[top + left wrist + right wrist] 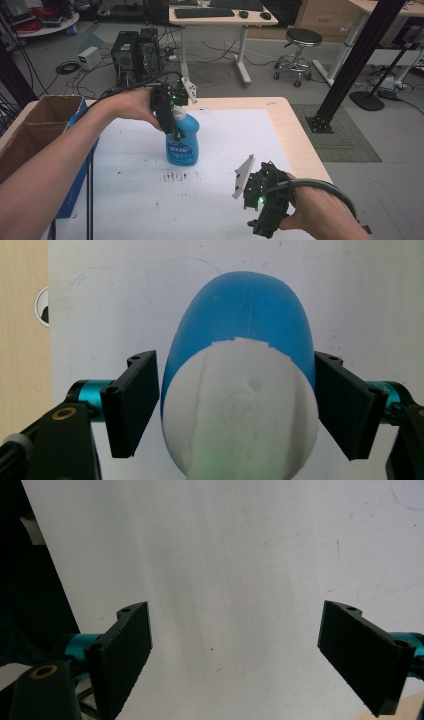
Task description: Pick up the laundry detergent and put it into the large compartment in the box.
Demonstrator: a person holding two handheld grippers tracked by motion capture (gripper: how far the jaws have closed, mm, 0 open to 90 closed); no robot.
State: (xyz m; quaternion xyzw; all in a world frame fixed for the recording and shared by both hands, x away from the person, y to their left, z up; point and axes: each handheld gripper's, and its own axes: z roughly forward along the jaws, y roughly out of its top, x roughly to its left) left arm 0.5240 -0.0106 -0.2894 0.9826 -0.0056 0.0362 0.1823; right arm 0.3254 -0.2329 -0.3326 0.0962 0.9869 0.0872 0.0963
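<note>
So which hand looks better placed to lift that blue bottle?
The left. Its tool already straddles the blue bottle at the white cap, while the right tool hangs open over bare white paper, well away.

A light wooden tabletop (300, 145) carries a white sheet (220, 200) over most of its surface. A blue detergent bottle (182, 145) stands upright on the sheet. Dark smudges (175, 176) mark the sheet just in front of the bottle.
</note>
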